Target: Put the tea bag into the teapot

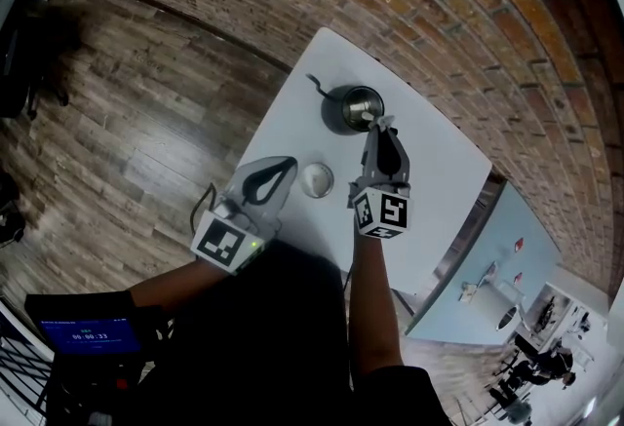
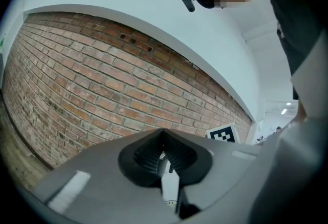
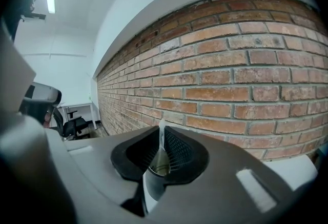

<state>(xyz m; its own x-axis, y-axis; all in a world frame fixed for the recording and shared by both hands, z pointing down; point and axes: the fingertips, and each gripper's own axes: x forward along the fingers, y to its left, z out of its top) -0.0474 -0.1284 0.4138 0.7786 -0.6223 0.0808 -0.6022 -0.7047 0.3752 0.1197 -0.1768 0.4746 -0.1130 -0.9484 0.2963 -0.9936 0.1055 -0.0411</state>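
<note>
Right gripper view shows the right tongs [image 3: 162, 138] clenched on the tea bag [image 3: 162, 130], a thin white strip seen edge-on between nearly closed jaws. The curved rim of the teapot [image 3: 156, 170] shows low in the gap beneath it. Only the head view places this. There the right tongs [image 1: 382, 126] reach the teapot [image 1: 353, 109] from its 4 o'clock, their tips and a pale scrap just over its rim. The pot is open on top with a white patch inside; whether that patch belongs to the bag cannot be told. Left gripper view has the left tongs [image 2: 163, 154] clenched with nothing between the pads. It also catches the right tongs' marker cube [image 2: 223, 135] at 3 o'clock, which the right gripper view never sees. In the head view the left tongs [image 1: 287, 164] sit at 9 o'clock of the lid [image 1: 316, 179]. The lid lies on the white table [image 1: 429, 151] at the teapot's 7 o'clock, apart from both tongs. Both gripper views are filled behind by the brick wall [image 3: 241, 59]. The right one adds an office chair [image 3: 72, 124] at 9 o'clock. Only the head view shows the wood floor [image 1: 146, 112] and a lit screen [image 1: 90, 334] at 7 o'clock.
</note>
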